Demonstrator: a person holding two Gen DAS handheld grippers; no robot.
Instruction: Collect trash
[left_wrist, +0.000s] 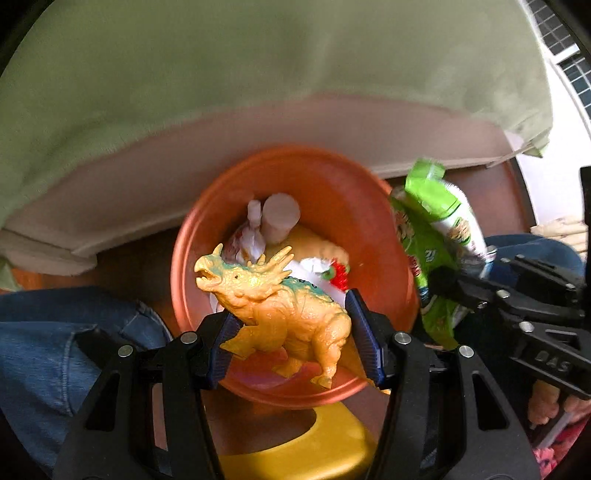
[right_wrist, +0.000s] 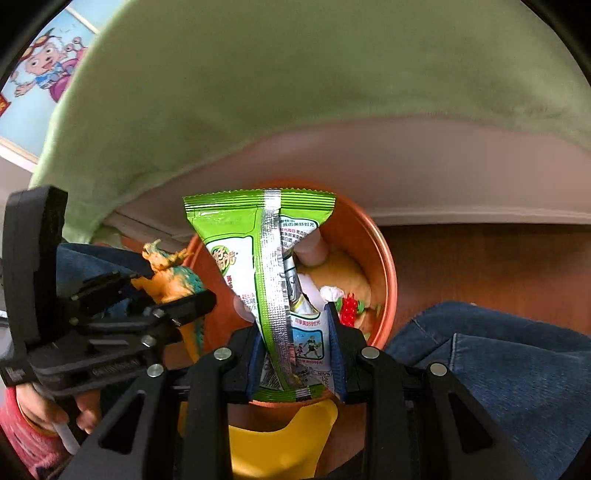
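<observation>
My left gripper (left_wrist: 291, 325) is shut on an orange toy dinosaur (left_wrist: 273, 302) and holds it over an orange bin (left_wrist: 332, 177). The bin holds a pale cylinder (left_wrist: 279, 218), white paper and a red-green toy (left_wrist: 338, 275). My right gripper (right_wrist: 295, 354) is shut on a green snack wrapper (right_wrist: 273, 258), also above the bin (right_wrist: 384, 266). In the left wrist view the wrapper (left_wrist: 432, 229) hangs at the bin's right rim. In the right wrist view the dinosaur (right_wrist: 170, 277) is at the bin's left rim.
A green blanket (left_wrist: 258, 66) covers a pale bed edge (left_wrist: 147, 177) behind the bin. A yellow stool (left_wrist: 295, 443) stands below the bin on the wooden floor (right_wrist: 480, 258). The person's jeans (right_wrist: 517, 369) flank both sides.
</observation>
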